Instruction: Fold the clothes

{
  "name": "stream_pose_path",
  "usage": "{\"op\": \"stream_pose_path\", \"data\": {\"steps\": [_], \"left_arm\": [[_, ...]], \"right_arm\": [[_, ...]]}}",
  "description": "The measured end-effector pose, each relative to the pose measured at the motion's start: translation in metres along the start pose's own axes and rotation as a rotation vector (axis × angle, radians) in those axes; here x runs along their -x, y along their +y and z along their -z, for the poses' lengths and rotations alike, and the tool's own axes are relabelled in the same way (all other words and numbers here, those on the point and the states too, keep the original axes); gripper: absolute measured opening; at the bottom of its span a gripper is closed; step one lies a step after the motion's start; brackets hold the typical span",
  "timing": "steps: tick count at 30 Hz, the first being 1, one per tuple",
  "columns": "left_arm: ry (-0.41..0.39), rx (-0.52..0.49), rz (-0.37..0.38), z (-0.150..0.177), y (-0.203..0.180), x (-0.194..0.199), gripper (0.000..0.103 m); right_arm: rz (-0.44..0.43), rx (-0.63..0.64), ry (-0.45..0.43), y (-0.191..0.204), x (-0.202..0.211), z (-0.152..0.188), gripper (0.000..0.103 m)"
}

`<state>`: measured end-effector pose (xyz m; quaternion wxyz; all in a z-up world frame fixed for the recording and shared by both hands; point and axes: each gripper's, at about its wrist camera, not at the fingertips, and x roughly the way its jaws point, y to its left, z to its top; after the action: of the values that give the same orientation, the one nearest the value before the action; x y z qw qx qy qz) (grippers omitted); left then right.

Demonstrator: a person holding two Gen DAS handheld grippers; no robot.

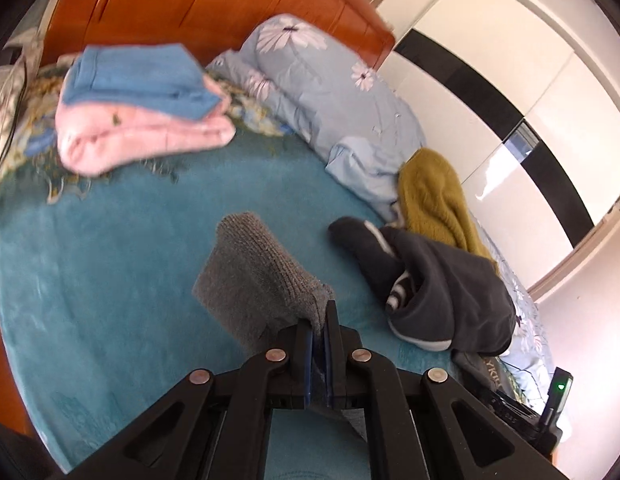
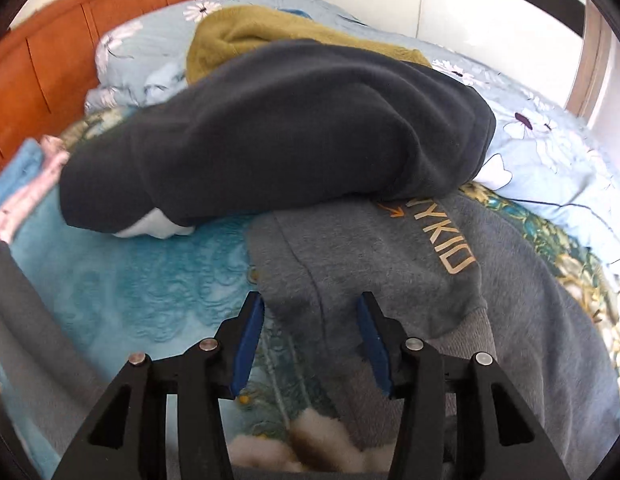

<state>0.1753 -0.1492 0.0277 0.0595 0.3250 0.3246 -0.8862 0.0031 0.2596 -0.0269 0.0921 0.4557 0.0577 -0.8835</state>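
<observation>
A grey sweatshirt (image 2: 389,248) with tan lettering lies on the teal bedspread (image 2: 122,288). My right gripper (image 2: 310,304) stands open just above its folded edge; the blue pads straddle the cloth without pressing it. My left gripper (image 1: 319,320) is shut on the grey ribbed cuff (image 1: 254,264) of a sleeve, which hangs lifted over the bedspread (image 1: 110,260). A grey stretch of cloth (image 2: 22,320) runs down the left edge of the right wrist view.
A dark hoodie (image 2: 290,128) lies heaped beside the sweatshirt, with a mustard garment (image 2: 246,28) behind it. Folded pink and blue clothes (image 1: 142,100) are stacked near the wooden headboard (image 1: 190,0). A floral light-blue duvet (image 1: 329,92) borders the far side, by white wardrobe doors (image 1: 509,80).
</observation>
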Motion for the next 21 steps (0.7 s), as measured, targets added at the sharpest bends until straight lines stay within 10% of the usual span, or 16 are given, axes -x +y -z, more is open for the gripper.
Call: {"op": "stream_pose_path", "data": {"steps": [4, 15, 21], "left_arm": [[0.037, 0.029, -0.018, 0.007, 0.012, -0.005, 0.006], [0.054, 0.035, -0.026, 0.011, 0.017, -0.01, 0.007], [0.061, 0.051, -0.026, 0.012, 0.019, -0.014, 0.007]], "right_arm": [[0.09, -0.028, -0.019, -0.008, -0.003, 0.0, 0.007], [0.085, -0.114, -0.458, -0.037, 0.152, 0.001, 0.005], [-0.13, 0.1, -0.572, 0.011, 0.215, -0.008, 0.005]]}}
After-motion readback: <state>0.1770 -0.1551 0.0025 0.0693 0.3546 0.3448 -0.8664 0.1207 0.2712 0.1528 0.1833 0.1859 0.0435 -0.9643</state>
